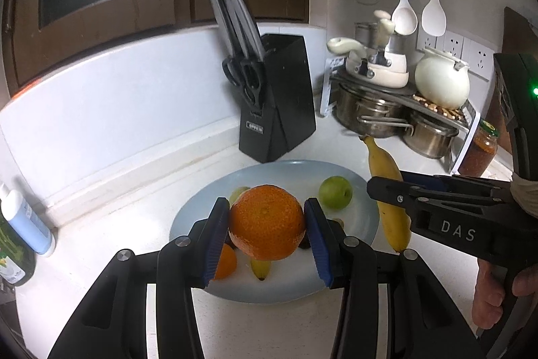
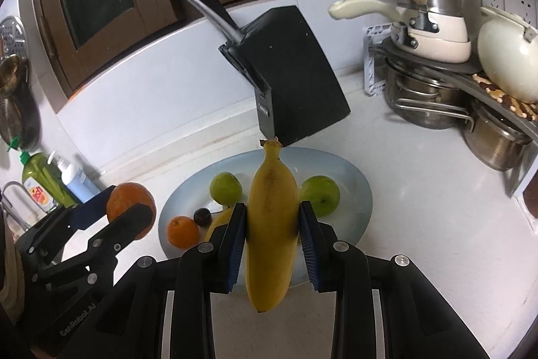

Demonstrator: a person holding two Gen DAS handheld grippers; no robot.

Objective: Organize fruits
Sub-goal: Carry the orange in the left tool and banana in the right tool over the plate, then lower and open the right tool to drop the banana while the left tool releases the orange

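My left gripper (image 1: 267, 234) is shut on a large orange (image 1: 267, 222), held just above the pale blue plate (image 1: 296, 170). From the right wrist view that orange (image 2: 129, 195) hangs left of the plate (image 2: 353, 190) in the left gripper (image 2: 127, 207). My right gripper (image 2: 272, 244) is shut on a yellow banana (image 2: 272, 224), stem pointing away, over the plate's middle. On the plate lie two green apples (image 2: 225, 187) (image 2: 319, 194), a small orange (image 2: 183, 231), a dark round fruit (image 2: 202, 217) and a small banana (image 2: 218, 217).
A black knife block (image 1: 275, 100) stands behind the plate. Steel pots on a rack (image 1: 370, 110), a white kettle (image 1: 442, 81) and a jar (image 1: 479, 153) crowd the right. Bottles (image 1: 27, 221) stand at the left by the wall. A hand (image 1: 487, 301) grips the right tool.
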